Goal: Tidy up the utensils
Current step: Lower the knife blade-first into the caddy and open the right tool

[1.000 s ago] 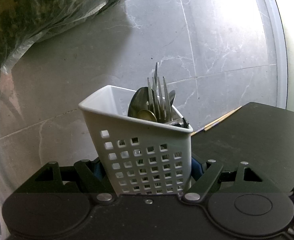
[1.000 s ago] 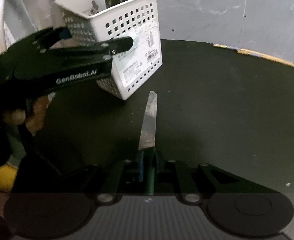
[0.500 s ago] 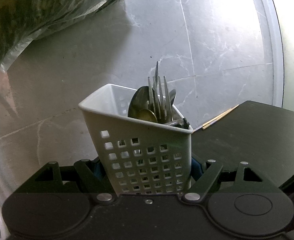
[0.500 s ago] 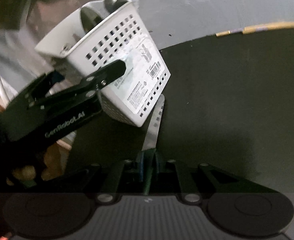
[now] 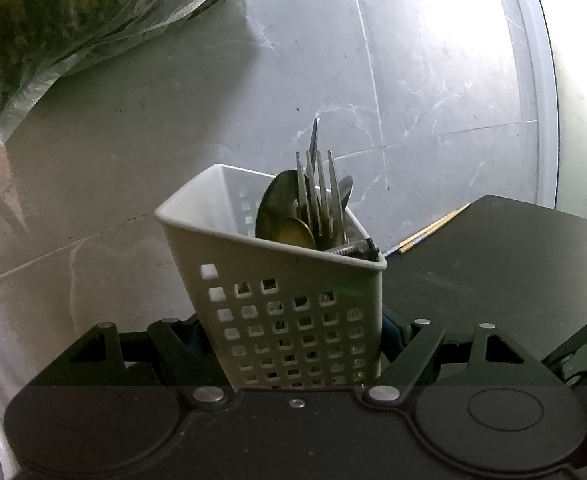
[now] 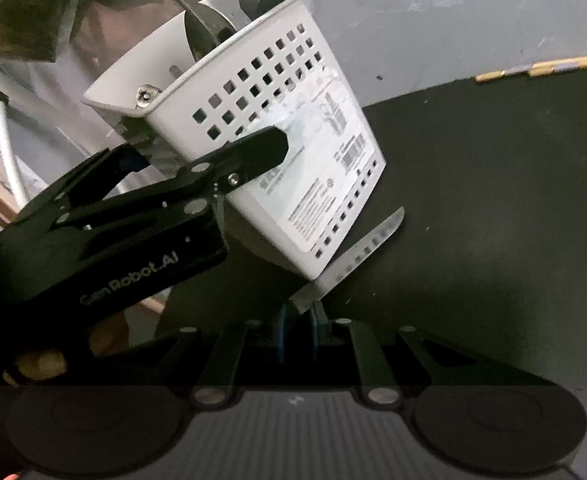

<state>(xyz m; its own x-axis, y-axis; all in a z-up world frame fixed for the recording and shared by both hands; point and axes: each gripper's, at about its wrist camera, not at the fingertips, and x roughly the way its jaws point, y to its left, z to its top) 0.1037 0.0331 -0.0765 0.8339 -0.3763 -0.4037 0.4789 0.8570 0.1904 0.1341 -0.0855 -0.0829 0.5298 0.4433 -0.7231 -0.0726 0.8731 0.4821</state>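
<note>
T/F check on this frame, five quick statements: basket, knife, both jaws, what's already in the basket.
1. The left gripper holds the white perforated basket. True.
2. The right gripper is empty. False: its jaws are shut on a table knife.
3. The knife is already standing in the basket. False: its blade lies outside, beside the basket's lower corner.
4. A fork and spoons stand in the basket. True.
5. The basket sits flat on the black table. False: in the right wrist view it is tilted in the grip.
</note>
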